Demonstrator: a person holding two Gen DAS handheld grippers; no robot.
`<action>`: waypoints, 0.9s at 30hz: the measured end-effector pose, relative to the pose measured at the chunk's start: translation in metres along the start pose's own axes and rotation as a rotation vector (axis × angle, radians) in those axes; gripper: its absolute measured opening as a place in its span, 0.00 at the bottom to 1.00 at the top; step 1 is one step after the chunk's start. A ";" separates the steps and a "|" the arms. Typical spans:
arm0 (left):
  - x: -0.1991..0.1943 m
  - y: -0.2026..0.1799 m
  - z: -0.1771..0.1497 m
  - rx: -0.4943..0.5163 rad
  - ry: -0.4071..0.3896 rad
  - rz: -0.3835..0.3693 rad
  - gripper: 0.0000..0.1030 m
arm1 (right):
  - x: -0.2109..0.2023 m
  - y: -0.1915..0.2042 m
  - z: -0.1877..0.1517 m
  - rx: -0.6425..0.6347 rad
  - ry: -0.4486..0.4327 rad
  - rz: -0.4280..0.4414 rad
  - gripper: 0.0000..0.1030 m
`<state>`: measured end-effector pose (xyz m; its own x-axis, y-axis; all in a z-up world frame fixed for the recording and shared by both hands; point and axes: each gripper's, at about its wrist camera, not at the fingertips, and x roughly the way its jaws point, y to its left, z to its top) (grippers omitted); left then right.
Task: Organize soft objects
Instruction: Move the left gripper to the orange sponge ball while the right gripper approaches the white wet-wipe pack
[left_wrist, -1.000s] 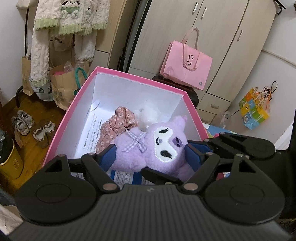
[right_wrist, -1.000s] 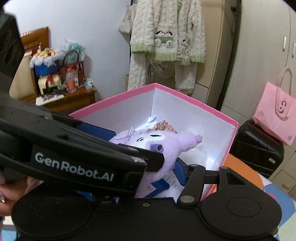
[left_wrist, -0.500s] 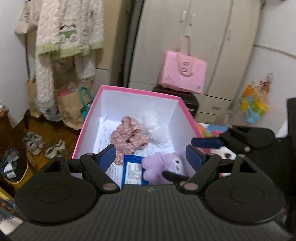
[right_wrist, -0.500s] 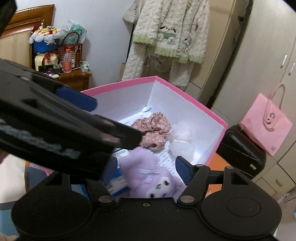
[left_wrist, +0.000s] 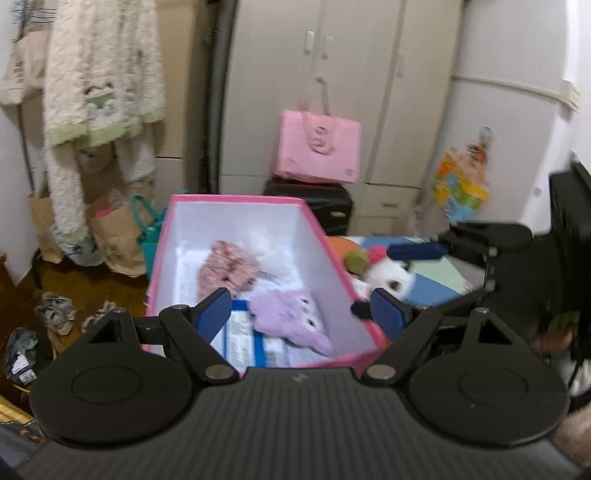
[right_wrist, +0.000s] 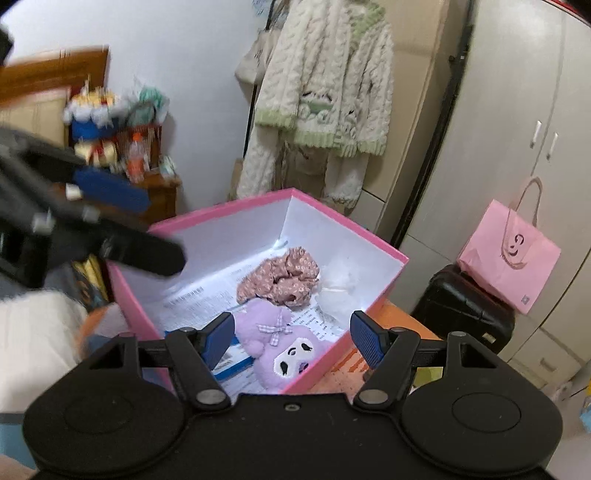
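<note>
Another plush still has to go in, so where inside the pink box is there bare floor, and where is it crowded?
Free: the printed paper floor along the pink box wall left of the floral fabric, and the strip in front of that wall. Crowded: the far right corner, with floral fabric and white fluff, and the near middle, where the purple plush lies.

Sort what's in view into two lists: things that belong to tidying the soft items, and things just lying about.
Job: pink cardboard box; purple plush toy; floral fabric scrunchie; white fluffy piece; white plush toy outside the box.

Lying about: pink paper bag; black suitcase; cream knitted cardigan.
</note>
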<state>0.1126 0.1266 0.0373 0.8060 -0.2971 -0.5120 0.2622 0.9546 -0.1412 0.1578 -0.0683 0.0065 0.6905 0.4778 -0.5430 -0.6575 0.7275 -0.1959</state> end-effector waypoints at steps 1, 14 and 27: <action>-0.003 -0.003 0.000 0.010 0.008 -0.018 0.80 | -0.007 -0.005 -0.001 0.016 -0.007 0.013 0.72; -0.006 -0.083 -0.013 0.188 0.011 -0.174 0.80 | -0.106 -0.076 -0.048 0.247 -0.106 0.053 0.72; 0.052 -0.132 -0.046 0.220 0.043 -0.128 0.79 | -0.119 -0.110 -0.107 0.330 -0.138 0.057 0.72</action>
<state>0.0953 -0.0144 -0.0100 0.7365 -0.4096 -0.5383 0.4735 0.8805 -0.0221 0.1163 -0.2578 0.0051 0.7046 0.5679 -0.4255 -0.5790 0.8067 0.1179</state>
